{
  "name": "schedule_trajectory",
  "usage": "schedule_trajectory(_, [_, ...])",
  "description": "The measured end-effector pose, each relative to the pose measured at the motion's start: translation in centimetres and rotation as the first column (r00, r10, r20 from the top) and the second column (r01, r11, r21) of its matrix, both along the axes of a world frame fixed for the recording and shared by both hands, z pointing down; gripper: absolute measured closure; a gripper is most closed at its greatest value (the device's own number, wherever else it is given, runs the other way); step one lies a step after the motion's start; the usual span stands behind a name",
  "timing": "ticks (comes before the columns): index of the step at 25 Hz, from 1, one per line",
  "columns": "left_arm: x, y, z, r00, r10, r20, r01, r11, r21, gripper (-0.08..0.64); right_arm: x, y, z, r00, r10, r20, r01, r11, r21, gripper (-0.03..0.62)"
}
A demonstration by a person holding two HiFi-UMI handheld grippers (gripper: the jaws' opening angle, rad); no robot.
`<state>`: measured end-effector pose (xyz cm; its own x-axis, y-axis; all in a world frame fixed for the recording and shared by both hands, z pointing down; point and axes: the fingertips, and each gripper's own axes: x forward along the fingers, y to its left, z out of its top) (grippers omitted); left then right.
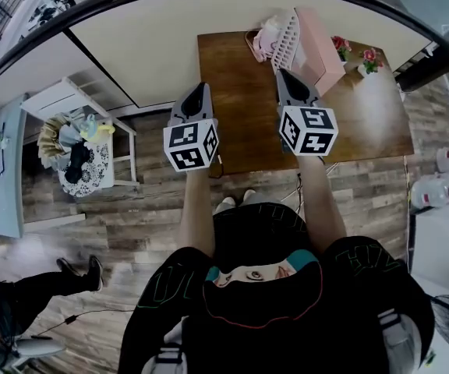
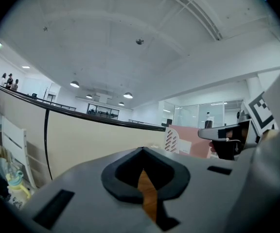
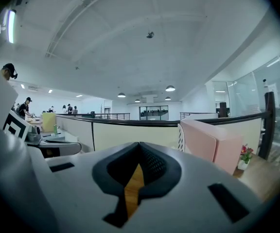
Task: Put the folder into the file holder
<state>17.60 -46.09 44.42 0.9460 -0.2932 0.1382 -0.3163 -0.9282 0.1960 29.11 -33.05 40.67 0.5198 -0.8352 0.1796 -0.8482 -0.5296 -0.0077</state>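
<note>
- As the head view shows it, the left tongs (image 1: 199,88) and right tongs (image 1: 284,73) hang over the near part of the brown wooden table (image 1: 240,123), both empty. The flat pink folder (image 1: 319,44) stands on edge at the far right of the table, close against the white slotted file holder (image 1: 285,41). I cannot tell whether it sits in the holder or only beside it. Its long axis runs away from the person, slanting a little to the right as it comes nearer.
- In the left gripper view, the left tongs (image 2: 142,152) are closed tip to tip on nothing. The folder (image 2: 191,139) and holder (image 2: 171,141) are well ahead, to the right.
- In the right gripper view, the right tongs (image 3: 139,146) are likewise closed and empty. The folder (image 3: 209,143) stands upright with its broad face to the left and its narrow end towards the tongs, the holder (image 3: 181,136) at its left.
- Judgement: if it is still outside, the next move needs the tongs opened and a reach to its near upright edge.
</note>
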Motion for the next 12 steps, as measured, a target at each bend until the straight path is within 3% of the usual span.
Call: schedule_trajectory(12, [-0.09,-0.63,-0.55,1.000,-0.004,-0.013,0.004,1.000,0.013,0.563,0.00,-0.55,-0.19,1.000,-0.002,-0.021,0.001,1.000,-0.024,0.589])
